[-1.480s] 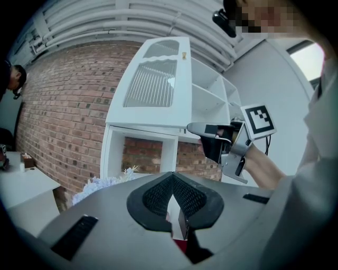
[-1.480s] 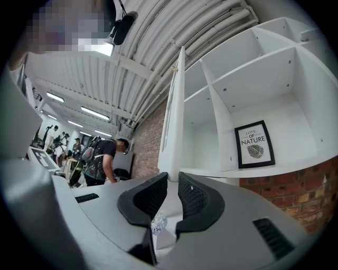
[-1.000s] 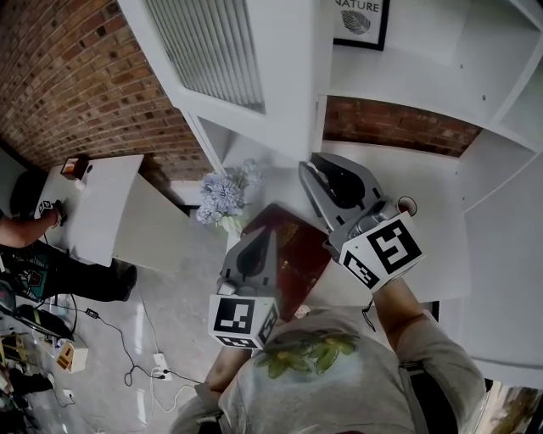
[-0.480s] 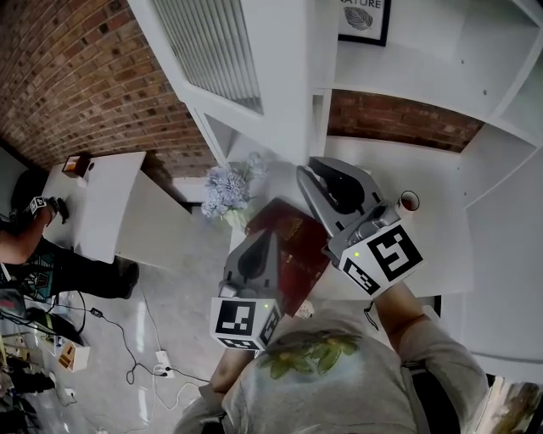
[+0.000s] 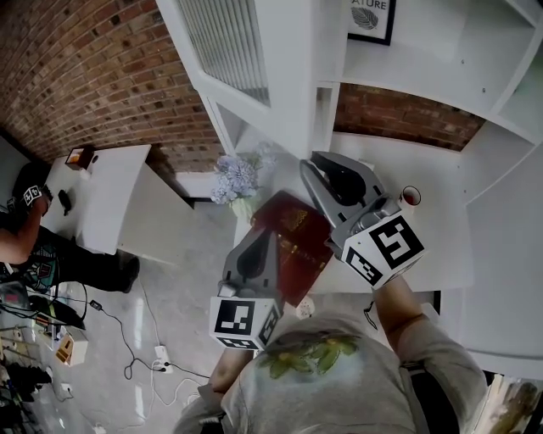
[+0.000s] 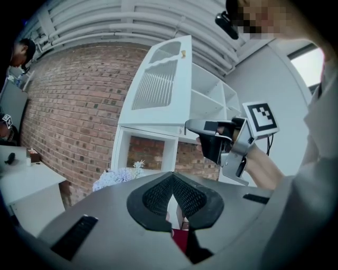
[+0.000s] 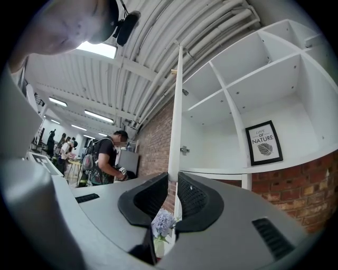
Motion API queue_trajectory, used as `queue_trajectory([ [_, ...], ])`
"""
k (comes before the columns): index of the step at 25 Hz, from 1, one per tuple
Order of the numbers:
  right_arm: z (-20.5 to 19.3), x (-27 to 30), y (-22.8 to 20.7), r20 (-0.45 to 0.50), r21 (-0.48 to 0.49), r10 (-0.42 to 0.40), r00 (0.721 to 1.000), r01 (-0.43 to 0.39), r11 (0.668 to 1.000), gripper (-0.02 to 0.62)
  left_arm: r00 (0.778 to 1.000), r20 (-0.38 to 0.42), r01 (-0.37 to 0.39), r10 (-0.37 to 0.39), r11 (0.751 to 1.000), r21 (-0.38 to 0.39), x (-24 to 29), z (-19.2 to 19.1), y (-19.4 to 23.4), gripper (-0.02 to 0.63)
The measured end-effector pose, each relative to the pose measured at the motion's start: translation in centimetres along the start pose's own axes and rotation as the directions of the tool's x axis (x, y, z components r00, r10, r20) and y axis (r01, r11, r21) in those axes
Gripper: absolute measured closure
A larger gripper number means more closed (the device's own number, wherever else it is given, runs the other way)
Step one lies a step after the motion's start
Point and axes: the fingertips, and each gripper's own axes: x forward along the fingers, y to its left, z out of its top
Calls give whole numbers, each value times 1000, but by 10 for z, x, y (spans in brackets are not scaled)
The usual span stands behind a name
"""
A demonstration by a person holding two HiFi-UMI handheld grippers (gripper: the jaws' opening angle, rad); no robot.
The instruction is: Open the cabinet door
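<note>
**Cabinet door** [image 5: 242, 51]. White painted frame with a ribbed glazed insert. It is found swung well out from the white cabinet [image 5: 424, 59] and is seen at 11 o'clock in the head view, with its lower free corner near the centre. The opening is judged largely done.

- Handling: it is judged light and stiff, turning easily on its hinges.
- The glazed insert is judged fragile, so hold is best taken on the solid frame at the free edge, away from the hinge side.
- The painted edge may prove slippery under the pads, so a slow, even swing is advised.

**Right gripper** [image 7: 173, 179]. The jaws are drawn in to a narrow gap. The door's free edge is seen edge-on in that gap, and it appears to be pinched at the lower corner. Firm pad contact is not plainly shown.

**Left gripper** [image 6: 173, 182]. The jaws are brought together at the tips, with nothing held between them. It is carried at 7 o'clock of the right gripper, above a red book [image 5: 293, 242] lying on the counter [image 5: 441, 246].

**Surroundings, head view**
- Pale flowers [image 5: 242, 178] are noted at 9 o'clock of the right gripper.
- A small cup [image 5: 411, 197] is noted at 3 o'clock, apart from it.
- A framed print [image 5: 371, 19] is set on a shelf at 12 o'clock.
- A brick wall [image 5: 93, 76] is recorded at 10 o'clock.
- A white table [image 5: 102, 195] is recorded at 9 o'clock, with a person [image 5: 34, 242] beside it.
</note>
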Motion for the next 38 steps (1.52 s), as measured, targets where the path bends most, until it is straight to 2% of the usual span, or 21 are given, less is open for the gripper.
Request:
queue_trajectory([
  [10,0,-1,12,-17,13,2,1000,-2,1000,531,1000,-6,-23,23,1000,3,-34,1,4,597],
  [38,3,7,63,13,56,107,994,-107,993,540,992,-31,-127,126,992,-17,-94,-8,8,597],
])
